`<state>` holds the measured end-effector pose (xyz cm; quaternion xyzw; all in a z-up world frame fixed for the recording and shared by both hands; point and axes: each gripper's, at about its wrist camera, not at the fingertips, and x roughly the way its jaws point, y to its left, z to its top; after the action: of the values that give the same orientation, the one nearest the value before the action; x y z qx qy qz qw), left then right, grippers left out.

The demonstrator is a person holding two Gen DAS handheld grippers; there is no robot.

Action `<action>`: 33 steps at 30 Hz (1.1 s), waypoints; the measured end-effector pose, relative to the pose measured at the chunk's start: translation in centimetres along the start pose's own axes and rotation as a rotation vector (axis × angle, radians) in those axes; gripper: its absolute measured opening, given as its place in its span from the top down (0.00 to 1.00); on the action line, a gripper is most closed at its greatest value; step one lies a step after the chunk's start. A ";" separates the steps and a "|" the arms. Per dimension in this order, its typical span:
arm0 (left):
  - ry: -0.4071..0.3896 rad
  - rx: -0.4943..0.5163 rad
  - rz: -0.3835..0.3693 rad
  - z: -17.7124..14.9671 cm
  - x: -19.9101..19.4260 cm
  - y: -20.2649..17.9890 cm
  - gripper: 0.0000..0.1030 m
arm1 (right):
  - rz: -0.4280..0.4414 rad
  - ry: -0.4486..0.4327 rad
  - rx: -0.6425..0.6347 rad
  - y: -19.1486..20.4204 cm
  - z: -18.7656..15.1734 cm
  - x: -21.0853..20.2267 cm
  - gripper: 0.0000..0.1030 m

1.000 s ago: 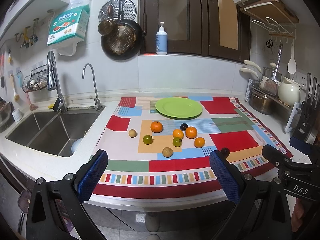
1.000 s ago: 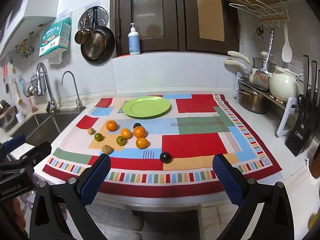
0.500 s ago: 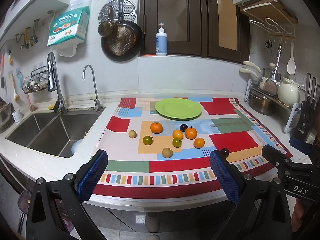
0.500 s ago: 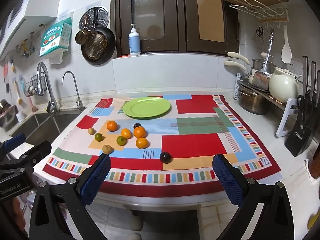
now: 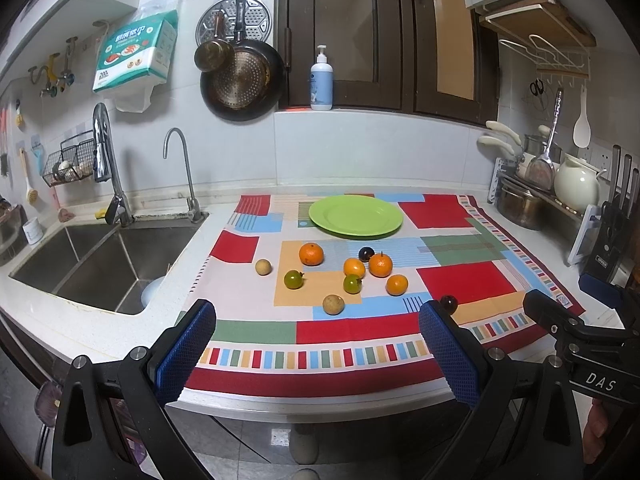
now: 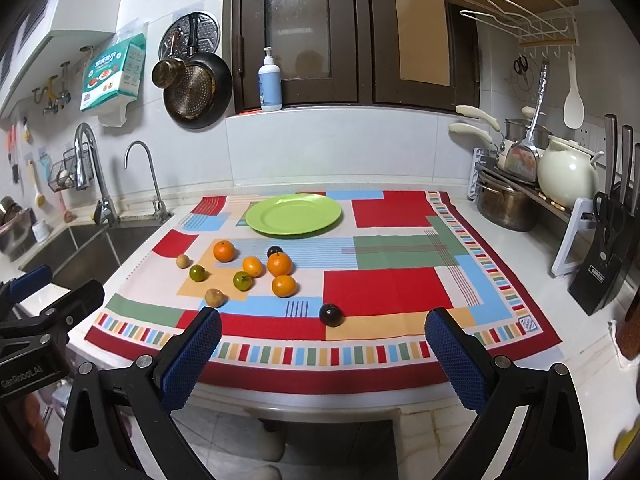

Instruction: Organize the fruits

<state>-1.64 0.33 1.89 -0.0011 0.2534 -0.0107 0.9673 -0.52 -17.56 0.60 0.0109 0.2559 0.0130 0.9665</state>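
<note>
Several small fruits lie loose on a patchwork cloth (image 5: 460, 280) (image 6: 380, 288): oranges (image 5: 311, 254) (image 6: 279, 264), green ones (image 5: 293, 279) (image 6: 242, 281), tan ones (image 5: 333, 304) (image 6: 214, 297) and dark plums (image 5: 448, 303) (image 6: 331, 315). An empty green plate (image 5: 355, 215) (image 6: 293, 214) sits behind them. My left gripper (image 5: 316, 352) hovers open at the counter's front edge, short of the fruit. My right gripper (image 6: 322, 354) is open too, just before the near plum. Both hold nothing.
A steel sink (image 5: 100, 256) with taps lies left of the cloth. A pot (image 6: 506, 206), a white kettle (image 6: 566, 178) and a knife block (image 6: 604, 264) stand along the right. Pans (image 5: 242, 80) and a soap bottle (image 5: 321, 82) are at the back wall.
</note>
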 end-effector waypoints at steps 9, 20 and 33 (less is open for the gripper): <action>0.009 0.003 -0.007 -0.2 0.9 -0.3 0.00 | -0.001 0.005 -0.003 -0.1 0.0 -0.2 0.00; 0.026 0.012 -0.024 -0.4 2.3 -0.4 0.00 | -0.012 0.027 -0.003 -0.4 0.3 1.0 0.00; 0.080 0.017 -0.070 0.3 6.3 0.4 0.01 | -0.028 0.078 -0.018 0.9 0.8 4.5 0.00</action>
<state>3.99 0.57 -0.92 -0.0013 0.2918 -0.0467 0.9553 3.77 -16.56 -0.92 -0.0017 0.2933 0.0024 0.9560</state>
